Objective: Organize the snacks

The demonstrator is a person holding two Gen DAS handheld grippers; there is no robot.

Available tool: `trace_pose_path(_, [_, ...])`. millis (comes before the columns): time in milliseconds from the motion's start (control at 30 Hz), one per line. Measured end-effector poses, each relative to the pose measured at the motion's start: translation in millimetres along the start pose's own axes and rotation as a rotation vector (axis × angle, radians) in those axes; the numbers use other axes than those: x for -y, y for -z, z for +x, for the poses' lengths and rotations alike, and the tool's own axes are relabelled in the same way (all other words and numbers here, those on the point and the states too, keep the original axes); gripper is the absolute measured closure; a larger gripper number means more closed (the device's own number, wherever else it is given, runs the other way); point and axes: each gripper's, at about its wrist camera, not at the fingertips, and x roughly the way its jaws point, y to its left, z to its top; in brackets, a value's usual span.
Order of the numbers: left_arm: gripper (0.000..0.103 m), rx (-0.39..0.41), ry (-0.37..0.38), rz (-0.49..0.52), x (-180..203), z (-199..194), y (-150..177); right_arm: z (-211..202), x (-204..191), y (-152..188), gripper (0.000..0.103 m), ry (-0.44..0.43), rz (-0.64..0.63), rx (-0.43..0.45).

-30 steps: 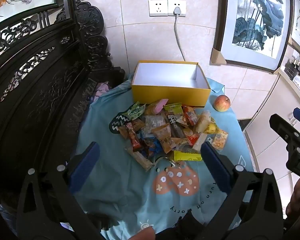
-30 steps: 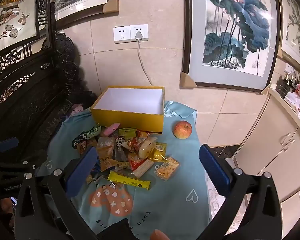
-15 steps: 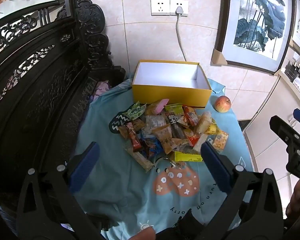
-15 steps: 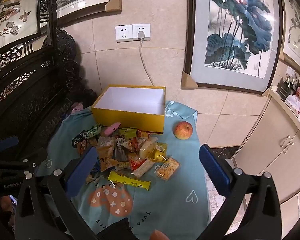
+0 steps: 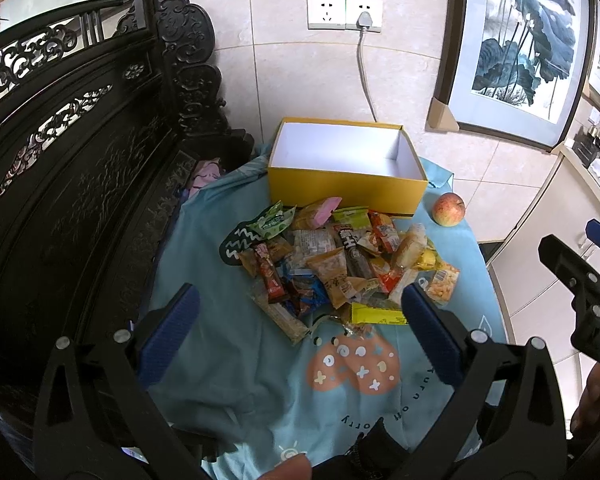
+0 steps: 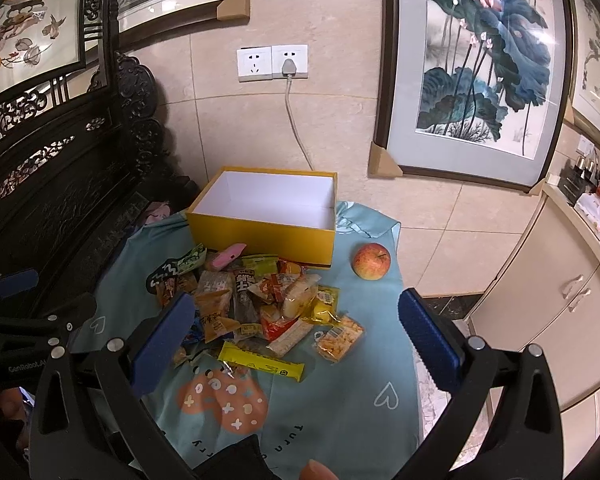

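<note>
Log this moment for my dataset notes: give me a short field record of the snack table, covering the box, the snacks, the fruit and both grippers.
surface: teal tablecloth with cartoon print
box: yellow box, open, white inside, empty, at the far side
snacks: snack pile of wrapped packets, loose on the cloth in front of the box
nearest packet: long yellow bar
fruit: apple, right of the box, apart from the pile
left gripper: open, holding nothing
right gripper: open, holding nothing
</note>
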Motion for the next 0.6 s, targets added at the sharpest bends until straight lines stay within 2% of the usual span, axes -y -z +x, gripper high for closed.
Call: trace_pose_path(600, [0.002,-0.002,-0.001,0.002,-0.4,3.1,4.6,3.7,-0.2,3.8,0.001,-0.005,0.004,-0.01])
